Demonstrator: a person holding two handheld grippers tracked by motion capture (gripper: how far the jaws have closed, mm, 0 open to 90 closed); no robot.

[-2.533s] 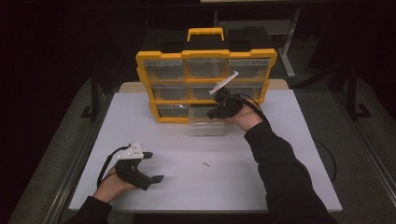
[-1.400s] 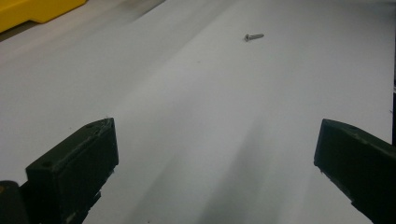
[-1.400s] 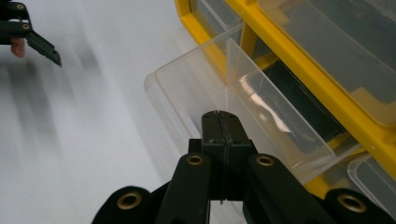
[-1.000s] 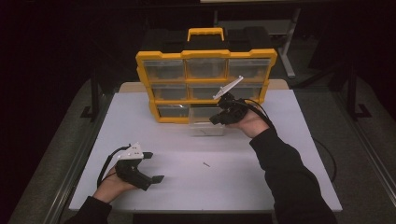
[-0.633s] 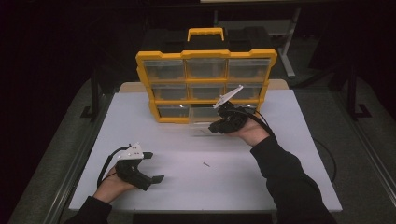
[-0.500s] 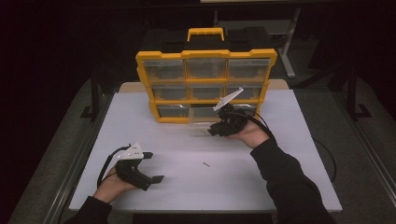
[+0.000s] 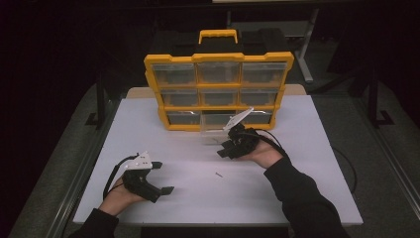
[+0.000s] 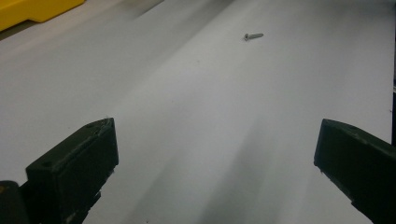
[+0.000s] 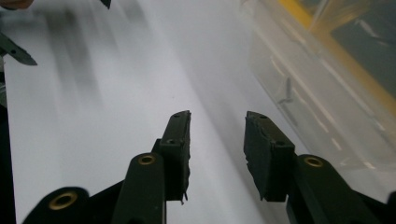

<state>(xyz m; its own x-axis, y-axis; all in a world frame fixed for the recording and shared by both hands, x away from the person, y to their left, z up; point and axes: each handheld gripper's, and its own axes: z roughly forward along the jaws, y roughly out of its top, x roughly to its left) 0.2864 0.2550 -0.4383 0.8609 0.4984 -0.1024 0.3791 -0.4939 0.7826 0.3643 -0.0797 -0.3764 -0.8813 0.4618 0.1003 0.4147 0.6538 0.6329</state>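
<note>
Since the earlier frames my right gripper (image 7: 229,148) has come down and back from the front of the yellow organizer (image 7: 218,91), at 12 o'clock on the white table (image 7: 297,163), and now sits low over the tabletop just in front of the clear drawer (image 7: 214,133). Its jaws have just been opening; in the right gripper view (image 9: 217,140) they stand part way apart with nothing between them, only bare table showing in the gap. That drawer is pulled out of the organizer's bottom row, middle slot, and rests on the table; in the right gripper view its transparent wall (image 9: 303,93) runs at about 2 o'clock from the jaws, near but not touching. Something thin lies inside it, too blurred to name.

Left gripper (image 7: 157,177) hasn't shifted: it rests at roughly 7 o'clock on the table, held in my left hand (image 7: 118,198), jaws wide apart and empty in the left gripper view (image 8: 215,154).

Small screw (image 7: 218,174) lies loose on the table between the two grippers, well apart from the left one and nearer the right; in the left gripper view the screw (image 8: 253,36) sits at about 1 o'clock ahead of the jaws, untouched.
</note>
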